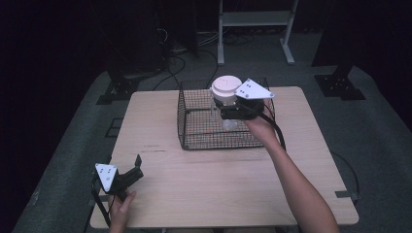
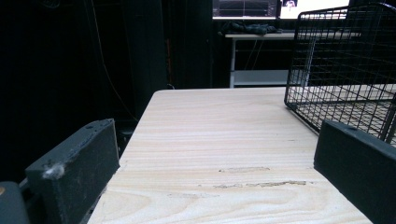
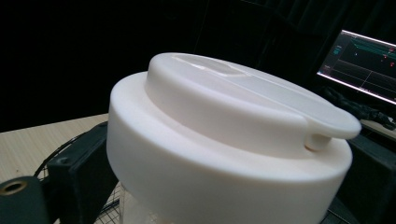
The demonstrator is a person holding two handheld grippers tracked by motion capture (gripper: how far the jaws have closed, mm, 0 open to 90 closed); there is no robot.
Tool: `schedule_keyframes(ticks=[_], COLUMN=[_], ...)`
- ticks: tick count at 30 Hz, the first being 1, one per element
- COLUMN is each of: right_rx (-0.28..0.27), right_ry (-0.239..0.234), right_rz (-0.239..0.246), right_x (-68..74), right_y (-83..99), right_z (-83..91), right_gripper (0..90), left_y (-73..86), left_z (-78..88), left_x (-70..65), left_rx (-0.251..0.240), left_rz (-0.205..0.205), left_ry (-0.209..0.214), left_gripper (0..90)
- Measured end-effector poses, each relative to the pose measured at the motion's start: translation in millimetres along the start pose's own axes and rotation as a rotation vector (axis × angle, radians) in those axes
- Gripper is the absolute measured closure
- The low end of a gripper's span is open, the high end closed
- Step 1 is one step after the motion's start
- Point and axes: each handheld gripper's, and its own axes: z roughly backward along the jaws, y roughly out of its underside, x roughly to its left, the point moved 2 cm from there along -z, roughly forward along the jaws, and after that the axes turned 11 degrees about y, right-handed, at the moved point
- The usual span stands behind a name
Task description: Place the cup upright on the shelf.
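A clear jar with a wide white lid (image 1: 226, 88) stands upright in the black wire basket (image 1: 194, 141), with the lid above the rim. My right gripper (image 1: 227, 112) is shut on the jar just below the lid, reaching in from the basket's right side. In the right gripper view the lid (image 3: 224, 135) looms close between the two black jaws. Whether the jar touches the basket floor is hidden. My left gripper (image 1: 138, 167) rests open near the table's front left corner and holds nothing. Its jaws stand wide apart (image 2: 215, 172) over bare wood.
The light wooden table (image 1: 218, 184) has bare room in front of the basket and to its left. The left gripper view shows the basket's (image 2: 345, 60) near corner to the right. A white frame stand (image 1: 255, 29) and cables sit on the floor beyond. A lit monitor (image 3: 364, 70) glows behind.
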Motion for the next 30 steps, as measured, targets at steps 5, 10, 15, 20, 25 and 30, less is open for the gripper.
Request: schedule_keyframes(ticks=[5,10,15,20,25,30], right_rx=[0.002,0.015,0.030,0.045,0.062,0.060], right_ry=[0.008,0.019,0.023,0.043,0.059,0.064], right_rz=[0.000,-0.003,-0.022,-0.012,-0.013,-0.027], right_x=[-1.5,-3.1,-4.9,-5.4,-6.6,-6.8], right_y=[-0.1,4.0,10.9,19.5,28.7,32.4], right_z=[-10.8,-21.0,-31.9,-41.8,-52.1,-57.2], right_gripper=[4.8,4.8,4.8,4.8,4.8,4.8], left_y=[-0.1,-0.1,0.0,-0.1,-0.1,0.0], left_z=[0.0,0.3,0.2,0.2,0.4,0.3], left_x=[0.1,0.6,0.4,0.8,1.2,1.4], left_rx=[-0.001,-0.001,-0.001,-0.001,-0.003,-0.004], left_rz=[0.000,0.004,0.002,0.006,0.009,0.013], left_ry=[-0.003,-0.002,-0.001,0.000,0.000,0.000], left_gripper=[0.0,0.0,0.0,0.0,0.0,0.0])
